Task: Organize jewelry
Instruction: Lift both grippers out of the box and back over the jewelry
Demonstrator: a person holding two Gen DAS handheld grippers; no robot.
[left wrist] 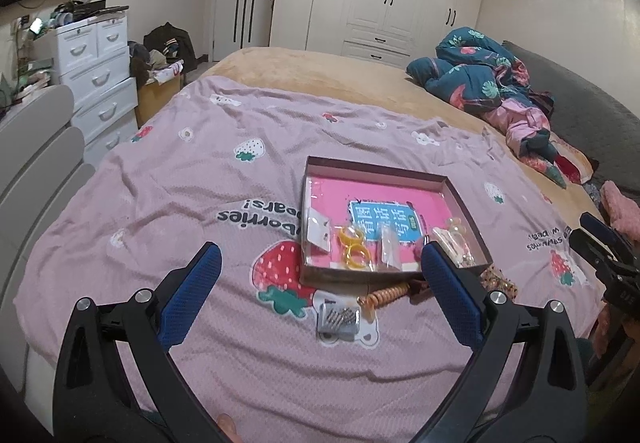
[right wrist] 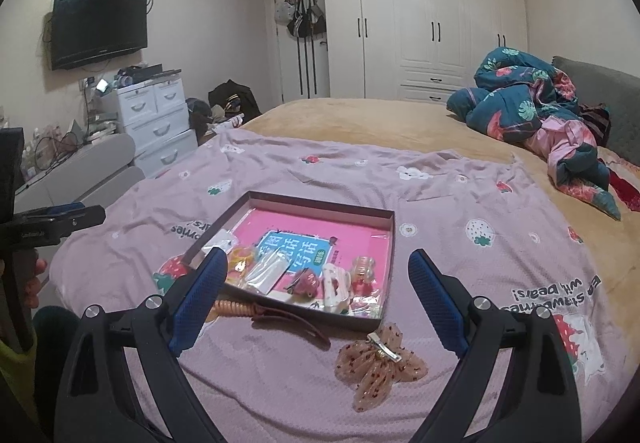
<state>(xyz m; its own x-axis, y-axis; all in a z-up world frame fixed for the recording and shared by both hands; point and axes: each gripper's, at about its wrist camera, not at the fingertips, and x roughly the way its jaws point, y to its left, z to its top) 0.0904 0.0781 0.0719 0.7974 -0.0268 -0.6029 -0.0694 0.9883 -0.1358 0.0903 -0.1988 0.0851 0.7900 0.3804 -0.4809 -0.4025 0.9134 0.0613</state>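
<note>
A shallow brown box (left wrist: 384,173) (right wrist: 390,243) with a pink liner lies on the pink bedspread and holds yellow rings (left wrist: 352,247), small clear bags (right wrist: 266,269), a red clip (right wrist: 306,281) and other trinkets. In front of it lie an orange coil tie (left wrist: 384,295) (right wrist: 232,309), a clear bag of silver pins (left wrist: 338,319) and a sheer dotted bow clip (right wrist: 378,365). My left gripper (left wrist: 320,267) is open and empty above the pins bag. My right gripper (right wrist: 316,271) is open and empty above the box's near edge and the bow.
A crumpled blue floral quilt (left wrist: 484,79) (right wrist: 536,103) lies at the bed's far right. A white drawer unit (left wrist: 96,79) (right wrist: 156,123) and grey chair backs (left wrist: 36,147) stand left of the bed. Wardrobes line the back wall.
</note>
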